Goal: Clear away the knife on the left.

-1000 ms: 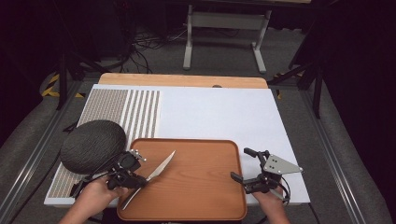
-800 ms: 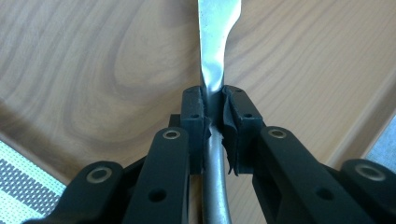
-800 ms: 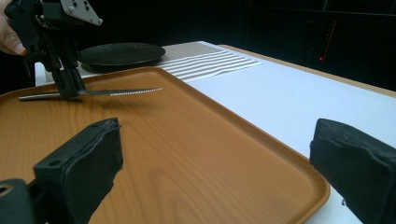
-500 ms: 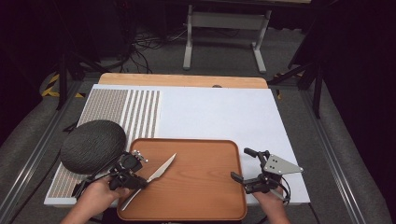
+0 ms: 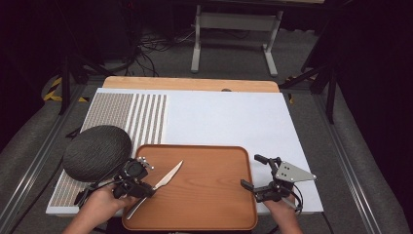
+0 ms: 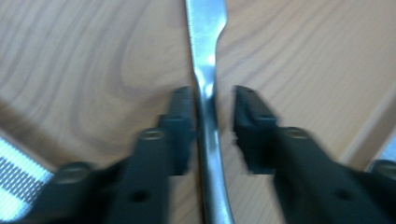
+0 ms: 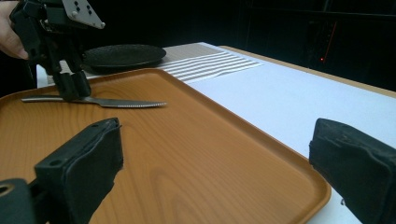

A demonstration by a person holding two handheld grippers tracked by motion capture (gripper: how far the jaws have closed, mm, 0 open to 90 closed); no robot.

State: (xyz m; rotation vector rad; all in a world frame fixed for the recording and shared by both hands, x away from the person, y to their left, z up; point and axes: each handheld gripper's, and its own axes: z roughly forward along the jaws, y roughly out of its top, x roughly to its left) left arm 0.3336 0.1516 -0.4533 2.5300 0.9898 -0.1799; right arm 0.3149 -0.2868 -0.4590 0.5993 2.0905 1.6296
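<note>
At the left edge of the tabletop (image 5: 234, 117) sits a dark round plate (image 5: 96, 152), on a striped mat (image 5: 126, 114). Just to its right is a brown wooden tray (image 5: 209, 195), near the front edge. A metal knife (image 5: 160, 184) lies flat on the tray, close to the tray's left edge. Its long line runs slanted, with the handle toward the tray's front left corner and the toothed blade pointing toward the middle. The left gripper (image 6: 212, 116) is right over the handle. Its fingers (image 6: 180, 126) stand one on each side of the handle with a small gap, so they are loose and not squeezing it. The right gripper (image 5: 260, 173) waits at the tray's right edge, well apart from the knife, with its fingers (image 7: 88, 158) spread wide and holding nothing. The left hand (image 5: 100, 207) is much the nearer one to the knife.
</note>
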